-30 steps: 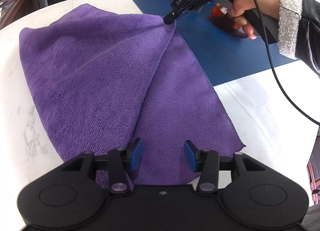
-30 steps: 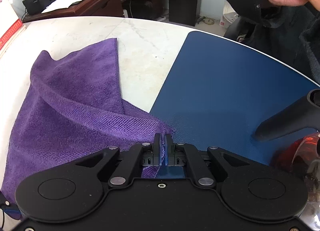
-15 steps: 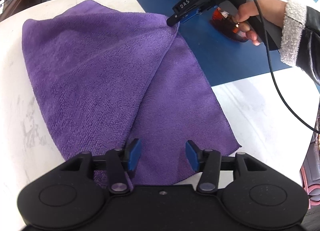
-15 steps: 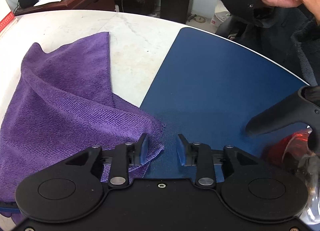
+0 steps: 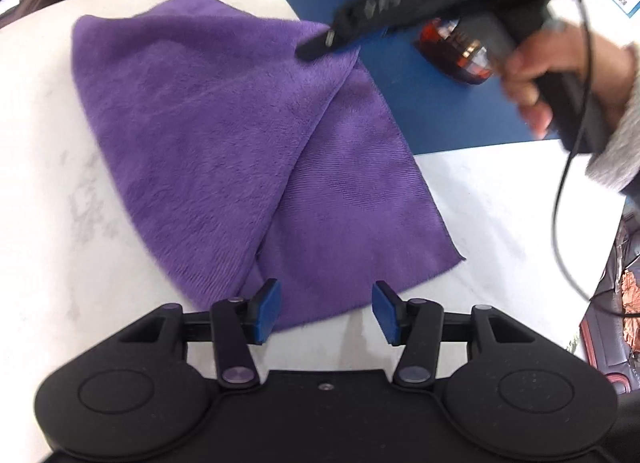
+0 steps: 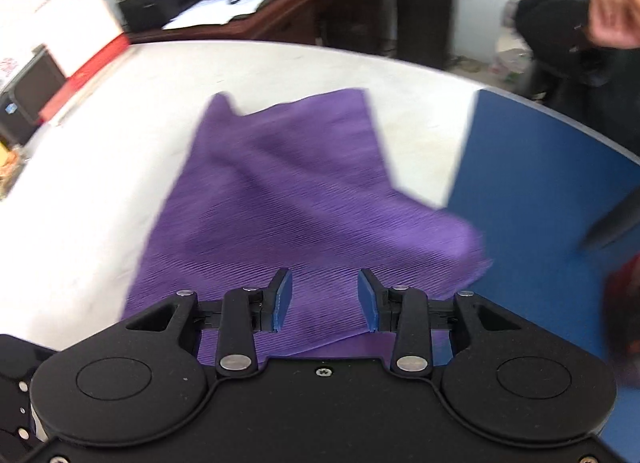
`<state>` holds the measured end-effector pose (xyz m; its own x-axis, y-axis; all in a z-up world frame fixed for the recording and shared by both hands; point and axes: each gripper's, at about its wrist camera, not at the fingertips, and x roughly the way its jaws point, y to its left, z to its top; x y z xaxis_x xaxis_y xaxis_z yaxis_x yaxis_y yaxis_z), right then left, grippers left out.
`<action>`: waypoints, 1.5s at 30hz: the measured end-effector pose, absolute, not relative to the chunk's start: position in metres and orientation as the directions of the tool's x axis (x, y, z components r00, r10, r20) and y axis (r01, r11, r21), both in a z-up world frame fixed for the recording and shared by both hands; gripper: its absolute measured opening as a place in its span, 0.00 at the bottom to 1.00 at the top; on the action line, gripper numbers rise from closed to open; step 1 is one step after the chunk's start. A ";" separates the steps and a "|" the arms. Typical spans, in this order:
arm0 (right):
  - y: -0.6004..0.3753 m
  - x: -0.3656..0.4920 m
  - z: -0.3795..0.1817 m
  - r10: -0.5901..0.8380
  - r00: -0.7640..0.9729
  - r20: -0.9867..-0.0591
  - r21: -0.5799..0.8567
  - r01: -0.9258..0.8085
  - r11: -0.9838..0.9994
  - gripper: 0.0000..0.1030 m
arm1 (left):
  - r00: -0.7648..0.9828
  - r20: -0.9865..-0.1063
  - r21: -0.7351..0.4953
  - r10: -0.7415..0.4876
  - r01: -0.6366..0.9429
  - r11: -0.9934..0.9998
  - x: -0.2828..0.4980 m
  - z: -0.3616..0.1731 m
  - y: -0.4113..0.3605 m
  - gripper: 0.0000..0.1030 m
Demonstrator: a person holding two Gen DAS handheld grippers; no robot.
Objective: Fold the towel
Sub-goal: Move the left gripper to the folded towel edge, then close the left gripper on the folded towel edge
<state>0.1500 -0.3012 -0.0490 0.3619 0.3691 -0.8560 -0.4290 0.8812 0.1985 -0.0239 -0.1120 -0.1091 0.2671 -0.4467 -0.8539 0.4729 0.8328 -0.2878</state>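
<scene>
Our purple towel (image 5: pixel 240 135) lies folded slantwise on the bench (image 5: pixel 52 183), just ahead of both hands. Left hand-held gripper (image 5: pixel 325 313) gapes empty; right hand-held gripper (image 6: pixel 323 299) is opening, holding nothing, equally near.

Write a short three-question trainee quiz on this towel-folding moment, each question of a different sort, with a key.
1. True or false: the purple towel lies with one flap folded over the rest, the flap's edge running on a slant.
2. Multiple choice: what lies beside the towel under its far corner? A) a blue mat B) a wooden tray C) a green cloth
3. Fill in: between the fingers of the right gripper the towel is ____ (pinched / not pinched).

Key
1. True. The slanted edge shows plainly in the left wrist view.
2. A. The blue mat sits on the white table.
3. Not pinched. The fingers are opening, with the towel below them; the left gripper is open too.
</scene>
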 end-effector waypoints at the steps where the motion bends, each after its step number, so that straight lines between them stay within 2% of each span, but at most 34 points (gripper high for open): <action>1: -0.297 0.147 -0.053 0.380 0.347 -0.857 0.211 -0.436 0.875 0.35 | 0.283 -0.855 -0.269 -0.434 0.473 0.839 -0.025 -0.106 -0.107 0.46; 5: -0.288 0.134 -0.061 0.400 0.314 -0.861 0.233 -0.457 0.859 0.35 | 0.335 -0.859 -0.200 -0.388 0.478 0.855 -0.019 -0.099 -0.100 0.46; 14: -0.282 0.096 -0.051 0.420 0.292 -0.859 0.244 -0.488 0.838 0.35 | 0.353 -0.869 -0.161 -0.348 0.463 0.871 -0.012 -0.083 -0.078 0.48; 17: -0.277 0.084 -0.051 0.432 0.284 -0.856 0.260 -0.486 0.834 0.35 | 0.313 -0.885 -0.196 -0.346 0.424 0.884 -0.009 -0.089 -0.072 0.48; 21: -0.276 0.072 -0.050 0.485 0.265 -0.834 0.333 -0.459 0.824 0.35 | 0.266 -0.879 -0.303 -0.397 0.332 0.893 -0.003 -0.102 -0.065 0.48; 24: -0.273 0.065 -0.054 0.467 0.276 -0.840 0.310 -0.463 0.830 0.35 | 0.264 -0.880 -0.313 -0.394 0.300 0.901 -0.001 -0.107 -0.065 0.48; 28: -0.264 0.056 -0.059 0.380 0.317 -0.869 0.183 -0.508 0.842 0.35 | 0.254 -0.899 -0.281 -0.358 0.293 0.914 -0.002 -0.111 -0.069 0.45; 31: -0.264 0.049 -0.063 0.358 0.318 -0.878 0.155 -0.520 0.840 0.35 | 0.251 -0.899 -0.285 -0.358 0.282 0.916 -0.002 -0.114 -0.069 0.44; 36: -0.267 0.039 -0.069 0.350 0.326 -0.878 0.145 -0.517 0.843 0.34 | 0.255 -0.899 -0.298 -0.356 0.239 0.924 -0.001 -0.118 -0.069 0.35; 39: -0.268 0.035 -0.072 0.347 0.329 -0.878 0.139 -0.519 0.844 0.33 | 0.248 -0.906 -0.290 -0.344 0.230 0.929 0.001 -0.122 -0.071 0.28; 41: -0.268 0.033 -0.075 0.343 0.329 -0.880 0.131 -0.525 0.841 0.33 | 0.250 -0.908 -0.286 -0.336 0.217 0.933 0.002 -0.124 -0.071 0.20; 45: -0.267 0.029 -0.078 0.339 0.336 -0.879 0.117 -0.538 0.835 0.32 | 0.266 -0.910 -0.269 -0.317 0.201 0.942 0.005 -0.125 -0.070 0.11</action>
<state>0.0293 -0.2670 -0.0783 0.3363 0.3393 -0.8785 -0.5379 0.8349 0.1166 0.0046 -0.0699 -0.1252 0.2660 -0.3173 -0.9103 0.2014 0.9417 -0.2694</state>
